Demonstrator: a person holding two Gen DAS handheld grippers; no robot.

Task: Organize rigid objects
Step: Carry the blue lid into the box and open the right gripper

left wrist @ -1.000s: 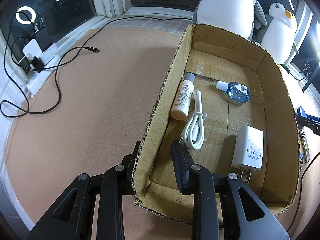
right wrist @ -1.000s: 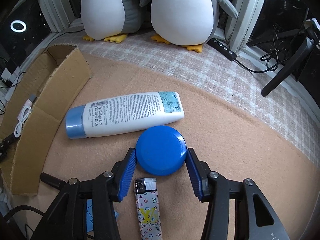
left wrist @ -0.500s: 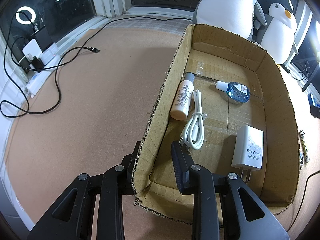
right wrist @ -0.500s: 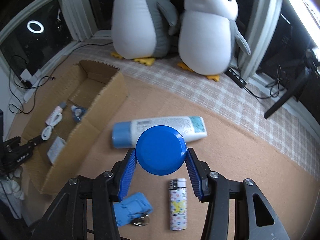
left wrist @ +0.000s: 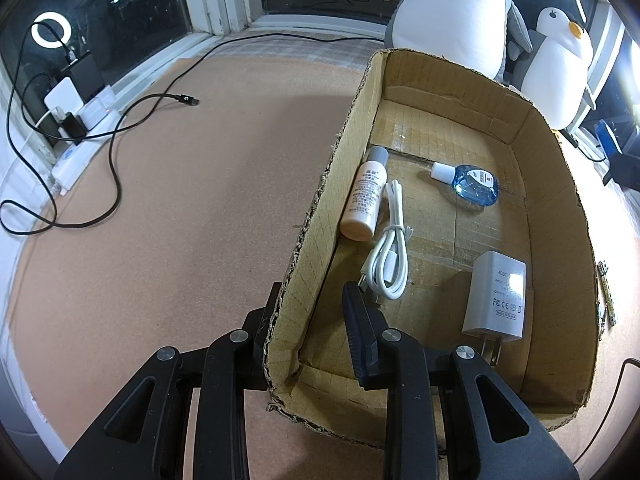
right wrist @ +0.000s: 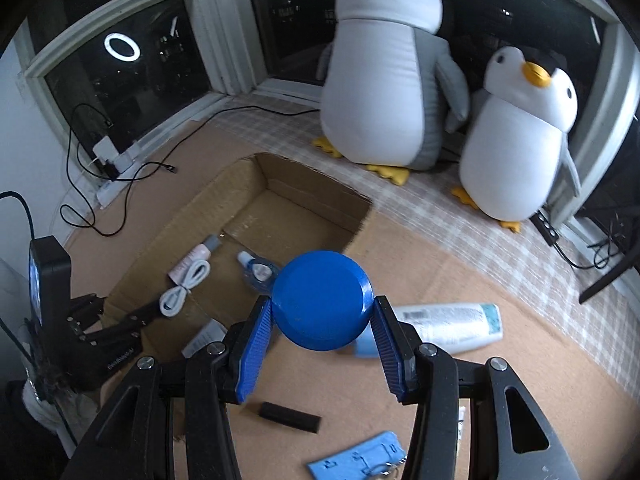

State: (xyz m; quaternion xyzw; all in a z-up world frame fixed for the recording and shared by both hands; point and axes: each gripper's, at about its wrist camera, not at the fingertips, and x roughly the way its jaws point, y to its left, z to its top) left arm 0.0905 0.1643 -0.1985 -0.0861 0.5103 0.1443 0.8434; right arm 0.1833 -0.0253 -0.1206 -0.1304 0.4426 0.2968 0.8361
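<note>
Above box (right wrist: 362, 222) | blue tin (right wrist: 322, 300) face-up | no long axis

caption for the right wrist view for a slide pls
Right tongs grip a round blue container above the mat, near the open cardboard box, with two plush penguins behind.

My left jaws straddle the near-left wall of the cardboard box (left wrist: 320, 240). Inside, ahead of them, lie a coiled cable (left wrist: 390, 260) and a small bottle (left wrist: 366, 200); a charger (left wrist: 496, 296) to the right. Between my right jaws sits a round tin (right wrist: 322, 306), a lotion tube (right wrist: 448, 326) behind it.
</note>
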